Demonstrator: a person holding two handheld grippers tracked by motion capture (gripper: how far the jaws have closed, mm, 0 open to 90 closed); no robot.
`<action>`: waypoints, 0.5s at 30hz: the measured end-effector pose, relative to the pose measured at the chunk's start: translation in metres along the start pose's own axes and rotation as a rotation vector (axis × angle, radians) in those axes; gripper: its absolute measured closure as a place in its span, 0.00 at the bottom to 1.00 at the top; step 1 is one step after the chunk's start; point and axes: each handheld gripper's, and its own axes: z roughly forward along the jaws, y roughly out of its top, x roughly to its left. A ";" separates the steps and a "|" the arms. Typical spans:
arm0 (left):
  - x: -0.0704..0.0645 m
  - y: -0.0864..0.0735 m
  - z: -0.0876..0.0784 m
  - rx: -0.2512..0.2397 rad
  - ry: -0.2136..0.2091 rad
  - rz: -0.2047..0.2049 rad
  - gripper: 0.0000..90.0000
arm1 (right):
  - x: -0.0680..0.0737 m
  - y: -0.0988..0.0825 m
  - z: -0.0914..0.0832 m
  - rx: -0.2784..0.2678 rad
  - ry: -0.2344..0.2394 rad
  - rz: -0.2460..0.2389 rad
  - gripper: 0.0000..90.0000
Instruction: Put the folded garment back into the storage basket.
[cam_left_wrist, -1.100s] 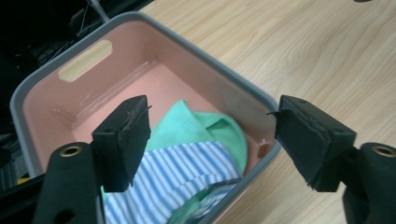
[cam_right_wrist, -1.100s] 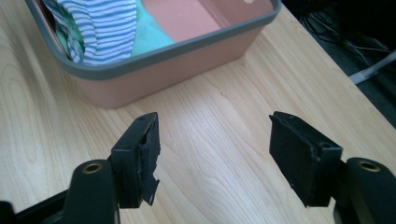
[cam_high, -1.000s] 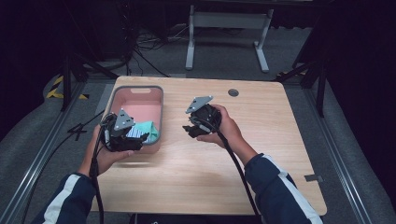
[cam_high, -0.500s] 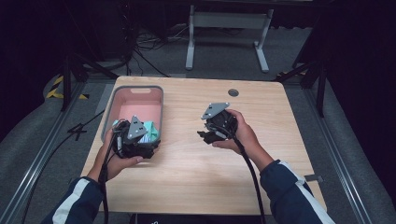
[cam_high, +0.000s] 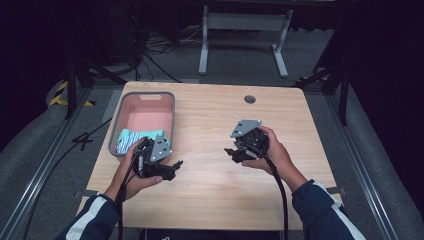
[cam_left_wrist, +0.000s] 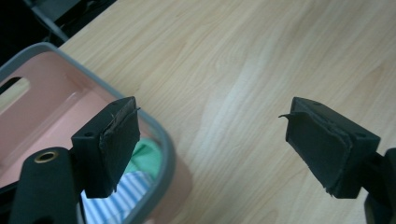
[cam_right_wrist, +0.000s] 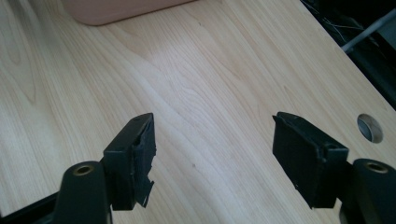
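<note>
Pale wood tabletop (cam_high: 210, 200) lies under both our hands. We hold the left gripper (cam_high: 172, 167) just beside the pink bin (cam_high: 150, 97), its jaws spread wide with nothing between them. Folded striped cloth (cam_high: 131, 139), perhaps more than one piece, lies in the bin's near end. Our right gripper (cam_high: 231, 152) hovers well apart over bare wood, jaws likewise spread and empty.

table (cam_high: 215, 200) lit bright, surroundings dark | soft shadows | tongs views sharp, mild glare on wood
</note>
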 end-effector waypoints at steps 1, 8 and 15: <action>-0.003 0.000 0.002 0.003 -0.004 0.009 0.20 | 0.000 -0.002 -0.001 0.000 -0.003 -0.001 0.34; -0.020 -0.001 0.016 0.012 -0.040 0.052 0.20 | 0.001 -0.026 -0.008 0.014 -0.013 0.003 0.33; -0.032 -0.007 0.029 0.037 -0.079 0.071 0.20 | 0.001 -0.048 -0.012 0.023 -0.019 0.023 0.32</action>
